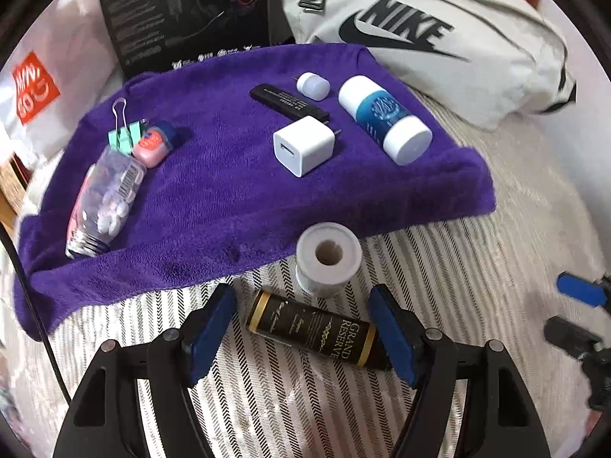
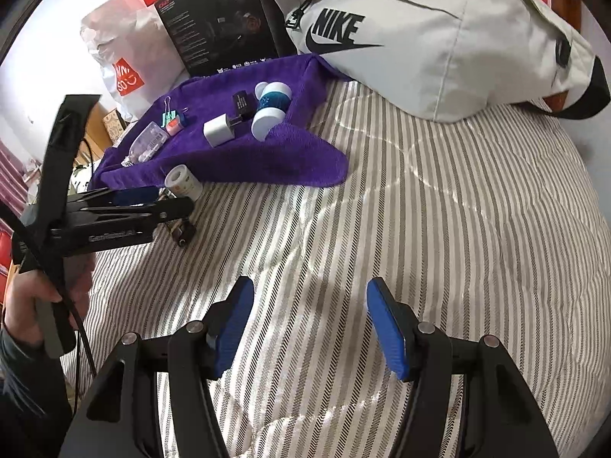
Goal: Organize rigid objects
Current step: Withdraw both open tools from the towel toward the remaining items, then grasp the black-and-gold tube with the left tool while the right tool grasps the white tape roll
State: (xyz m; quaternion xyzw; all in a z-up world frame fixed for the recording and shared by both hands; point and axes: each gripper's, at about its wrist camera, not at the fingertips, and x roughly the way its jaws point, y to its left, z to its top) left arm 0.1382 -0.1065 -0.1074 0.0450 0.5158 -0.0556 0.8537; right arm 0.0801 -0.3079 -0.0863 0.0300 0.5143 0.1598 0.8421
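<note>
In the left wrist view my left gripper (image 1: pixel 301 305) is open, pointing down over the striped bedspread (image 1: pixel 439 267). A black "Grand Reserve" bottle (image 1: pixel 313 334) lies on its side between the blue pads (image 1: pixel 214 328), slanted, with a gap at the left pad. A white roll (image 1: pixel 328 261) stands just beyond, at the edge of the purple towel (image 1: pixel 229 191). My right gripper (image 2: pixel 311 286) is open over bare bedspread with nothing between its fingers. It shows at the right edge of the left view as well, right gripper (image 1: pixel 573 313).
On the towel lie a white charger (image 1: pixel 305 145), a white and blue bottle (image 1: pixel 383 118), a black stick (image 1: pixel 288 101), a small white plug (image 1: pixel 313 84), a green binder clip (image 1: pixel 126 133), a pink case (image 1: pixel 152 145) and a clear pill bottle (image 1: pixel 103 206). A Nike bag (image 2: pixel 439 45) and a black box (image 2: pixel 217 23) stand behind.
</note>
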